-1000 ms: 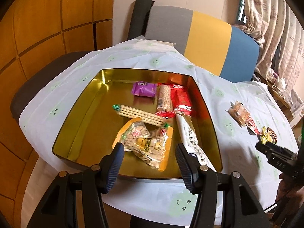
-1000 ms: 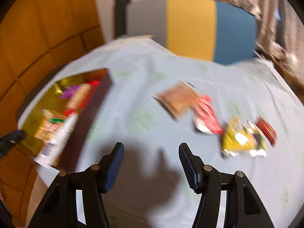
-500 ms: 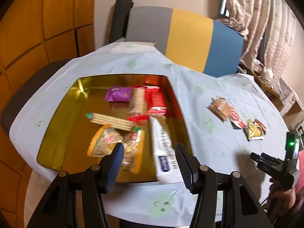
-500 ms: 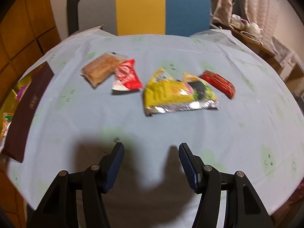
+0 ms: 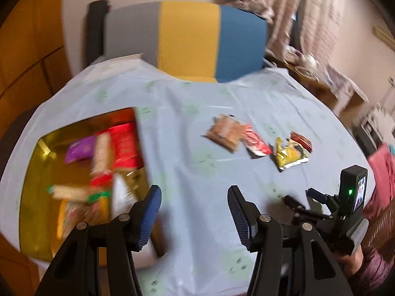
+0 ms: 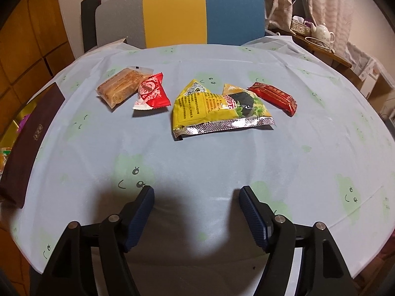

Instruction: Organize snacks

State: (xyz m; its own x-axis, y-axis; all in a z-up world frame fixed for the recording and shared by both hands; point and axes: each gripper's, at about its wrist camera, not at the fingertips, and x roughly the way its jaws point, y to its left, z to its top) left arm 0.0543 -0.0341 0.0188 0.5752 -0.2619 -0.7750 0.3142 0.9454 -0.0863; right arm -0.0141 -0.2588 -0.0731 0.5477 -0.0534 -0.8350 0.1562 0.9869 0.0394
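A gold tin box [image 5: 32, 180] at the table's left holds several snacks, blurred in the left wrist view. Its dark outer wall [image 6: 27, 138] shows at the left of the right wrist view. On the tablecloth lie a brown biscuit pack [image 6: 122, 86], a red candy pack [image 6: 151, 93], a yellow pouch [image 6: 217, 108] and a red bar [image 6: 274, 96]; they also show in the left wrist view [image 5: 291, 154]. My left gripper [image 5: 195, 209] is open and empty beside the box's right wall. My right gripper [image 6: 197, 212] is open and empty above the near table edge, short of the snacks.
A grey, yellow and blue chair back [image 6: 177, 12] stands behind the table. A side table with a teapot [image 6: 323, 32] and curtains are at the back right. Wood panelling lines the left wall. The right gripper's body [image 5: 345, 212] shows at the lower right of the left wrist view.
The left gripper has swung right, away from over the box toward the loose snacks. The right gripper has turned right and settled facing the loose snacks. Both stayed open.
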